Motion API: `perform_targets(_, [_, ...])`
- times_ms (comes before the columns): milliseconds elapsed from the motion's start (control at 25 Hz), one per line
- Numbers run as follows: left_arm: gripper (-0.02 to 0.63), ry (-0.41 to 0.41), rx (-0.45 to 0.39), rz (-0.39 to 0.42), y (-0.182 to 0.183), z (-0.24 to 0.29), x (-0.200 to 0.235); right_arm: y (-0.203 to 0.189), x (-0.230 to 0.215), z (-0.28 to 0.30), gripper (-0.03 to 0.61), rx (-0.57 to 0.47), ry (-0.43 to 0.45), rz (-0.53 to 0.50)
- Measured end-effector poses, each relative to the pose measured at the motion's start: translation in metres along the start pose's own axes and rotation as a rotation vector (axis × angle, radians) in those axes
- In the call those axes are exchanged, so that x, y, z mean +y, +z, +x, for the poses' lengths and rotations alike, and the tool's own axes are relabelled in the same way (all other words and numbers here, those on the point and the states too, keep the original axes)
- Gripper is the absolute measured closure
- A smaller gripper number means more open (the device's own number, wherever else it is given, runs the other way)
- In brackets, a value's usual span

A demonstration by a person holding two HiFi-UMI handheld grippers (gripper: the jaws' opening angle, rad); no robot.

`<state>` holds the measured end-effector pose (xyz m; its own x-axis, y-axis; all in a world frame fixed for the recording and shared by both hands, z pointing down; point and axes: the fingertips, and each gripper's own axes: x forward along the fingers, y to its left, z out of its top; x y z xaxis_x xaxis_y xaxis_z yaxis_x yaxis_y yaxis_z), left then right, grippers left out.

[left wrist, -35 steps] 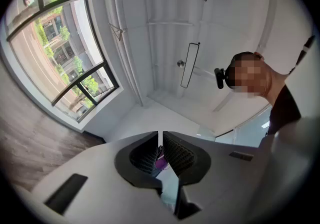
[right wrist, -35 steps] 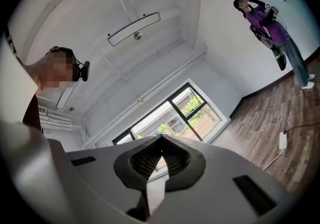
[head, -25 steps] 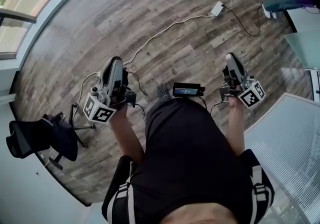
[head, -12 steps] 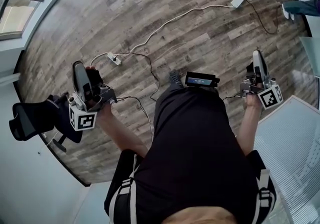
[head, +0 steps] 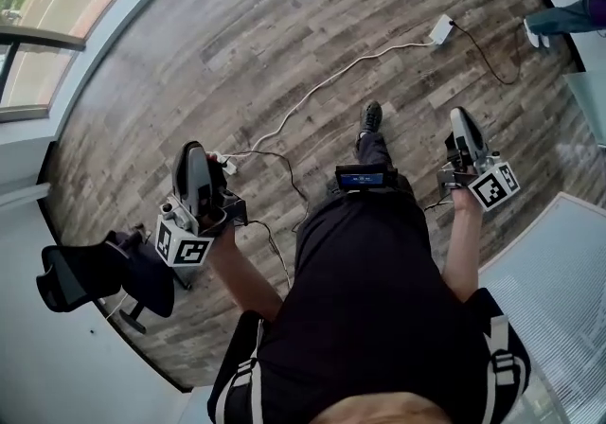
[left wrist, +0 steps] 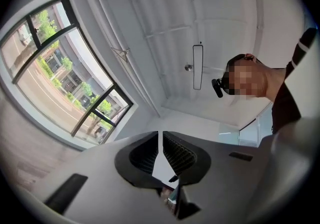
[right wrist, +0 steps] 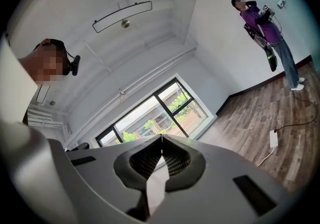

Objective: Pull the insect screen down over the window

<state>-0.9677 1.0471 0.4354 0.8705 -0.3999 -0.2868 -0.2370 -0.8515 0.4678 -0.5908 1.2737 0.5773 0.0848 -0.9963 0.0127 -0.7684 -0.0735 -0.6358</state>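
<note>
I stand on a wood floor, away from the window point(head: 33, 6), which shows at the head view's upper left. No insect screen is distinguishable in any view. My left gripper point(head: 194, 153) hangs at hip height by my left side. In the left gripper view it point(left wrist: 160, 136) points up at the ceiling and the window point(left wrist: 60, 75), with only a thin slit between its tips and nothing in them. My right gripper point(head: 461, 116) hangs at my right side. In its own view the right gripper point(right wrist: 161, 138) has its tips meeting, empty, aimed towards the window point(right wrist: 155, 113).
A dark office chair point(head: 90, 271) stands close to my left. A white cable point(head: 322, 81) runs across the floor to a power strip point(head: 441, 29). Another person point(right wrist: 265, 30) stands far right. A white slatted surface point(head: 554, 280) lies at my right.
The left gripper swung out to the left, then came back in beside my hip. One foot has stepped forward. The right gripper stayed roughly where it was.
</note>
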Motion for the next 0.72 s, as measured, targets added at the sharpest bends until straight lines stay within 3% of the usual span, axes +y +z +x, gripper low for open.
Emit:
perform_targets(280, [0.580, -0.002, 0.060, 0.045, -0.030, 0.119, 0.032, 0.022, -0.074, 0.116, 0.572, 0.029, 0.064, 0.035])
perform_targets(520, [0.580, -0.014, 0.120, 0.119, -0.052, 0.248, 0.029, 0.100, -0.115, 0.202, 0.572, 0.066, 0.173, -0.059])
perform_targets(720, [0.580, -0.051, 0.186, 0.097, -0.085, 0.320, 0.032, 0.141, -0.148, 0.232, 0.572, 0.052, 0.193, -0.102])
